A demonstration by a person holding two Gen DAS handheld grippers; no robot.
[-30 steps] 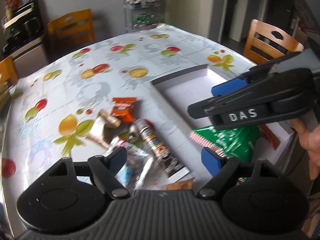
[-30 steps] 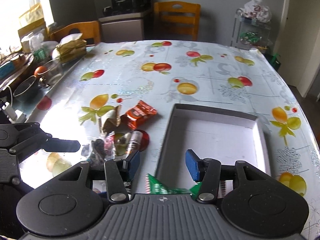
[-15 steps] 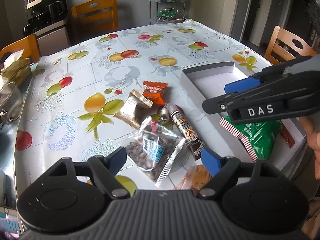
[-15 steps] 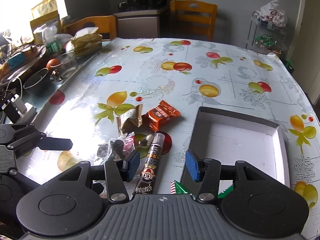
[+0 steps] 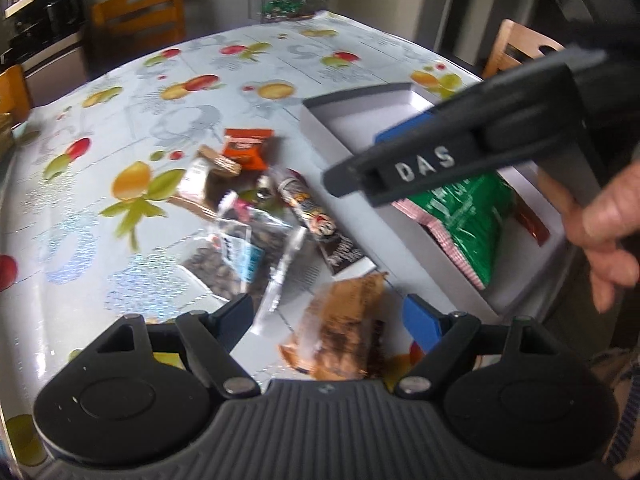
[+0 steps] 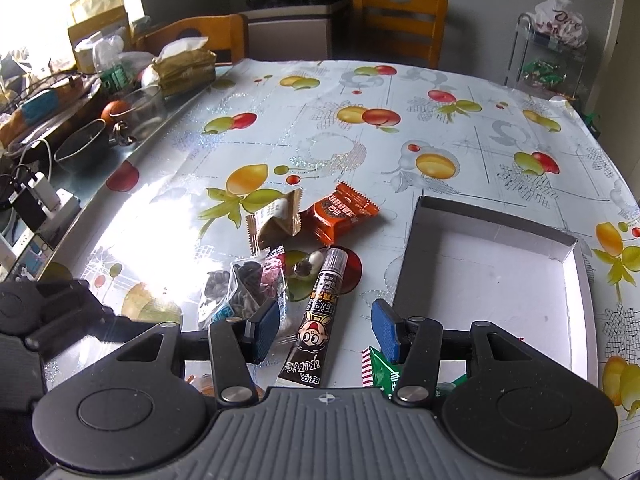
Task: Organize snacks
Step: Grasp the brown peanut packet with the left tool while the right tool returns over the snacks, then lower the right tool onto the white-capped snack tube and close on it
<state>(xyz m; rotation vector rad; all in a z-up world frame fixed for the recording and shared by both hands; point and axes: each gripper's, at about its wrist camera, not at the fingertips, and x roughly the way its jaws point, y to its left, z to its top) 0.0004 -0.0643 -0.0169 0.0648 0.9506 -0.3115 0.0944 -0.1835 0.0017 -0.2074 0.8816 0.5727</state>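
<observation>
- Hovering low over the fruit-print oilcloth table [image 6: 304, 128], the left gripper [image 5: 328, 316] has its blue-padded fingers spread wide, nothing between them.
- Just ahead of it, on the table: a crinkled brown snack packet [image 5: 340, 328], blurred, print unreadable.
- Right gripper [image 6: 324, 330]: fingers also spread apart and holding nothing, poised over the near end of a long black-and-white snack tube with a cartoon face [image 6: 316, 320].
- Left of the tube: a clear plastic bag of dark seeds [image 6: 244, 288], lying beside the right gripper's left pad.
- Green snack bag with red-and-white striped edge [image 5: 460, 216]: lies inside the shallow white cardboard tray [image 6: 500, 276], at its near end. Left view also shows a small dark red packet [image 5: 532, 220] beside it in the tray.
- Rest of the tray floor is bare white.
- Mid-table, beyond the tube: a tan folded wrapper [image 6: 274, 220] touching an orange foil candy packet [image 6: 342, 212]; both outside the tray, to its left.
- A person's hand [image 5: 604, 220] shows at the right edge of the left view, on the right gripper's handle.
- Far side: orange wooden chairs [image 6: 400, 20] at the table's edge; cluttered counter with a glass bowl [image 6: 146, 106] to the left.
</observation>
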